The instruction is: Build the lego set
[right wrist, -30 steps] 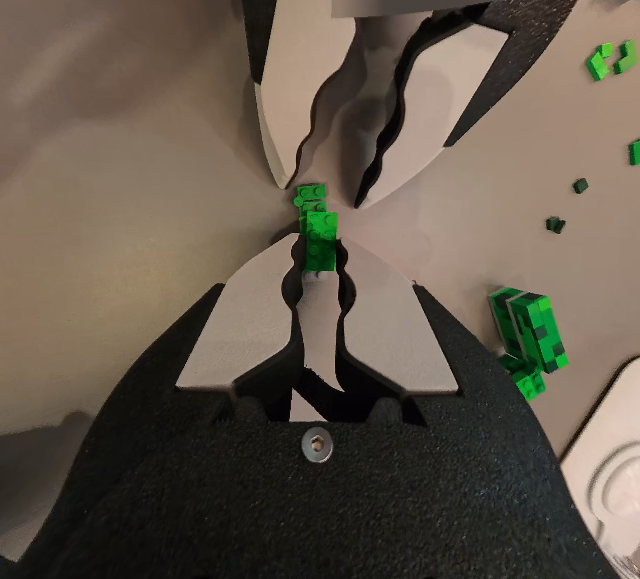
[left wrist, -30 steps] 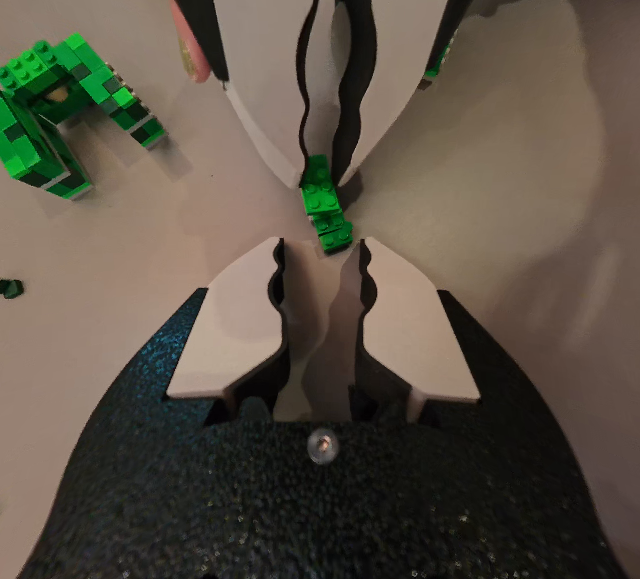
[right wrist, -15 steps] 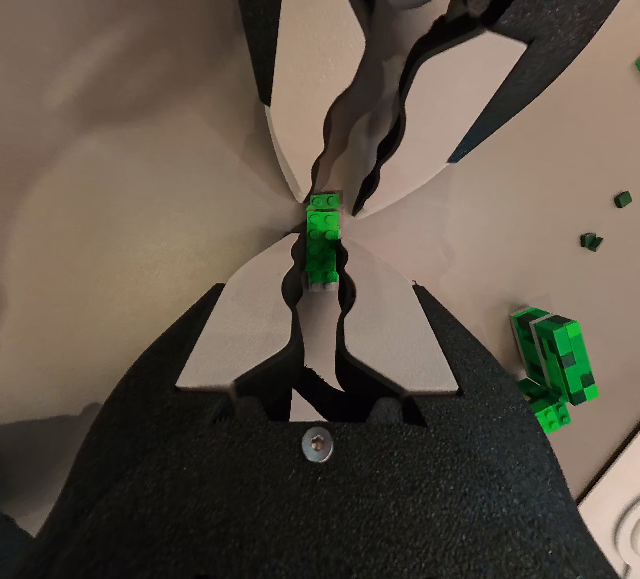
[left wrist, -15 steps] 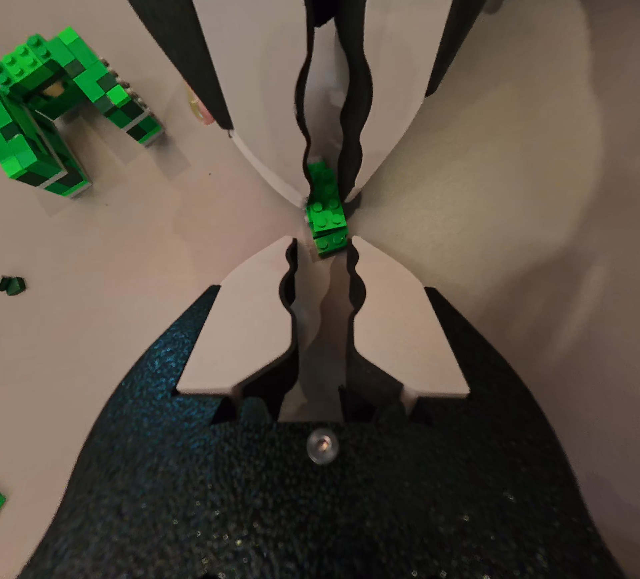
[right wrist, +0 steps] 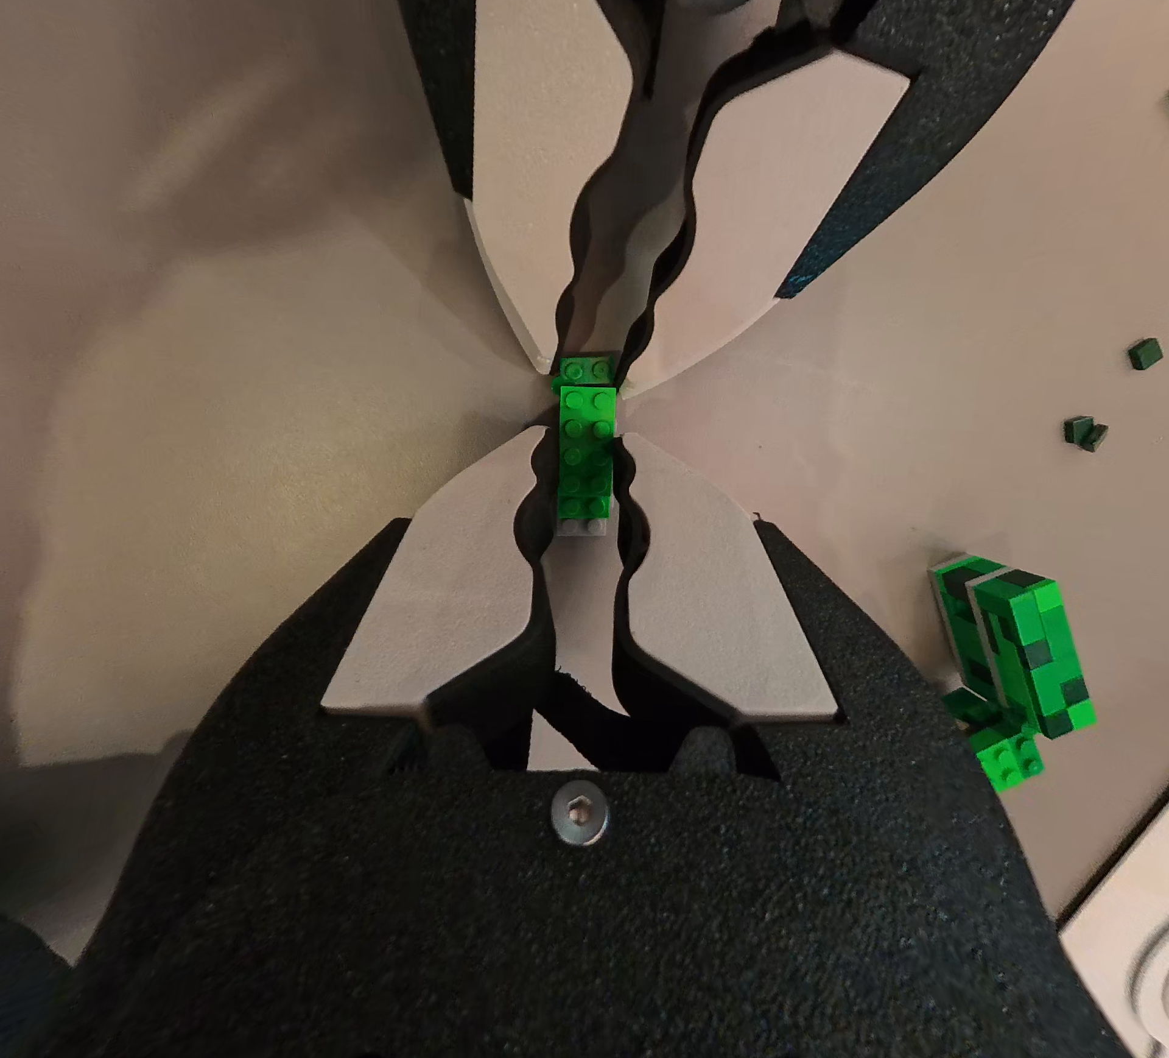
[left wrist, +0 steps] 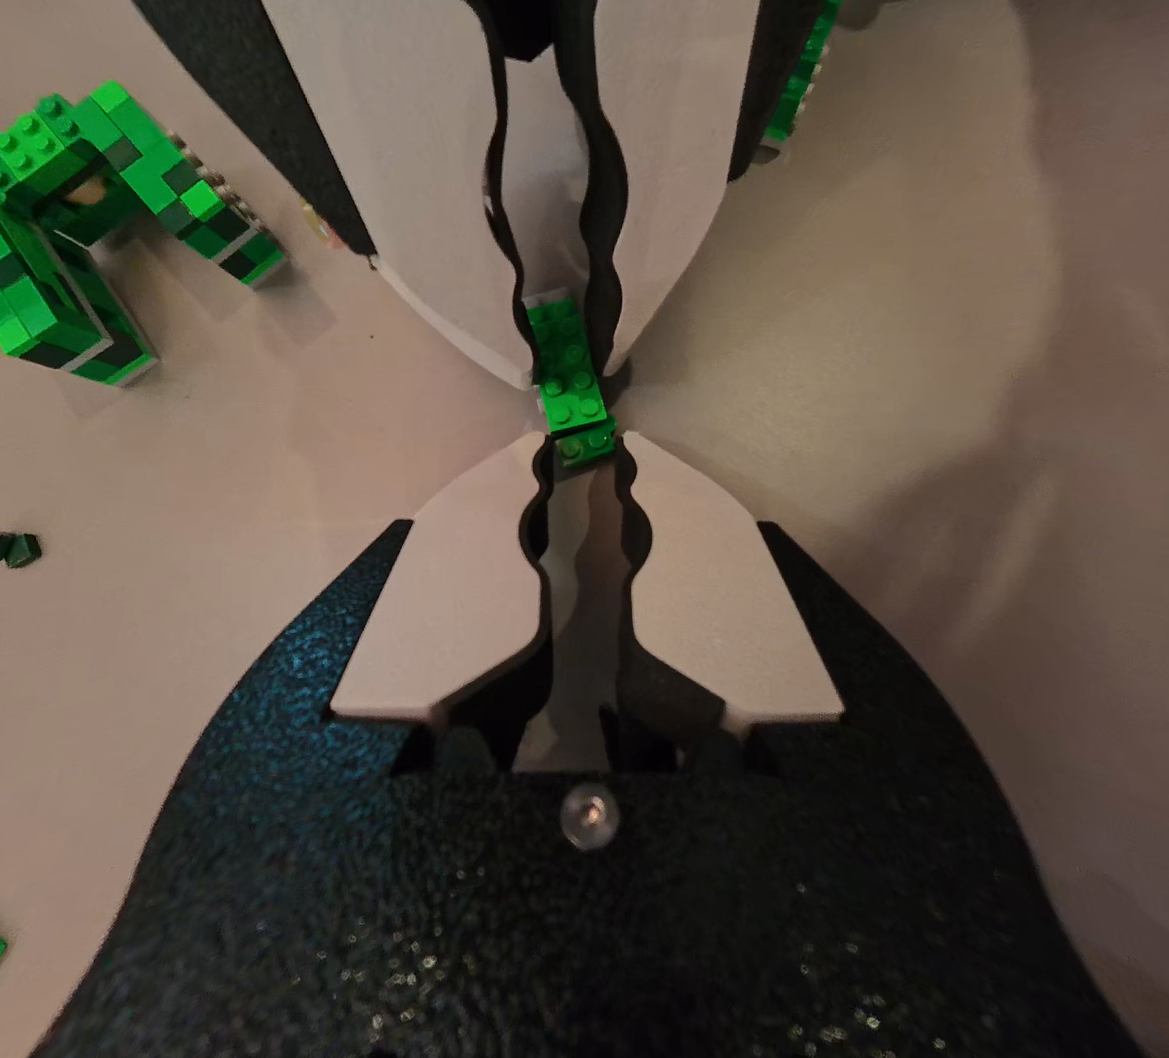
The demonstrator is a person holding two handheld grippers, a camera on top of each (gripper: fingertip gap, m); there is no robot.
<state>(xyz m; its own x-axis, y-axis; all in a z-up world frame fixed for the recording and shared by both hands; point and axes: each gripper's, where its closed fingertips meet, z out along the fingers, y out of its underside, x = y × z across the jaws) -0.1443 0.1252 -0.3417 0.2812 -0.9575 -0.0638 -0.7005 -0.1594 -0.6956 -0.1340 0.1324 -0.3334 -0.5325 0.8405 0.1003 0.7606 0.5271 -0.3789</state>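
My two grippers meet tip to tip over the pale table. My right gripper (right wrist: 583, 436) is shut on a long green brick strip (right wrist: 586, 458) with a grey end. It also shows at the top of the left wrist view (left wrist: 569, 376), holding the strip (left wrist: 563, 357). My left gripper (left wrist: 583, 445) has closed to a narrow gap around a small darker green plate (left wrist: 585, 448) at the strip's far end. From the right wrist view the left gripper (right wrist: 585, 379) pinches that plate (right wrist: 585, 369). The two pieces touch end to end.
A blocky green figure build (left wrist: 63, 243) lies at the left, and shows at the right in the right wrist view (right wrist: 1012, 660). Small dark green pieces (right wrist: 1085, 433) lie on the table. A white tray edge (right wrist: 1126, 933) is at the lower right. Another green strip (left wrist: 803, 72) lies behind the right gripper. Only a small space, under 4 cm, lies between the two pairs of fingers.
The grippers moved toward each other. The strip's end came up against the small plate, and my left gripper's fingers narrowed from open to closed around that plate.
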